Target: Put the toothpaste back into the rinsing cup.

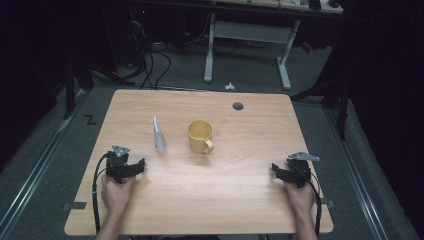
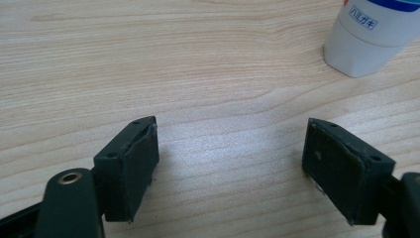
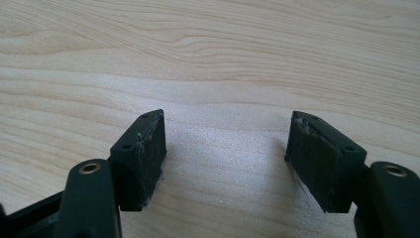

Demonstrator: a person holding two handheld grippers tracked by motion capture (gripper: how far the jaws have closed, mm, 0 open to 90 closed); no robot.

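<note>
Seen from the high view: a light wooden table [image 1: 240, 195] with a yellow ceramic mug [image 1: 200, 136] near its middle and a white plastic toothpaste tube [image 1: 159, 134] just to the mug's left, the two apart. Lay flat, that tube, long axis running from the near side toward the far side of the table, flat crimped end toward the far edge, wider cap end toward the person. Pointed its handle toward the near right, the mug, mouth upward.

Caught in the left gripper view and not legible from above: the tube's cap end [image 2: 371, 34] at the top right corner, with a small printed label and a blue band, well ahead of the pads and outside the gap. Shown in the right gripper view: bare wood grain between and beyond the black pads.

Rested near the table's front left, the left gripper [image 1: 141, 165], gripped from behind by the left hand [image 1: 117, 192], forearm entering from the bottom edge, jaws aimed rightward and slightly up the table, toward the tube's near end. Spread wide, nothing between the pads. Sat near the front right edge, the right gripper [image 1: 274, 170], held by the right hand [image 1: 300, 196], jaws aimed leftward, likewise spread and empty.
</note>
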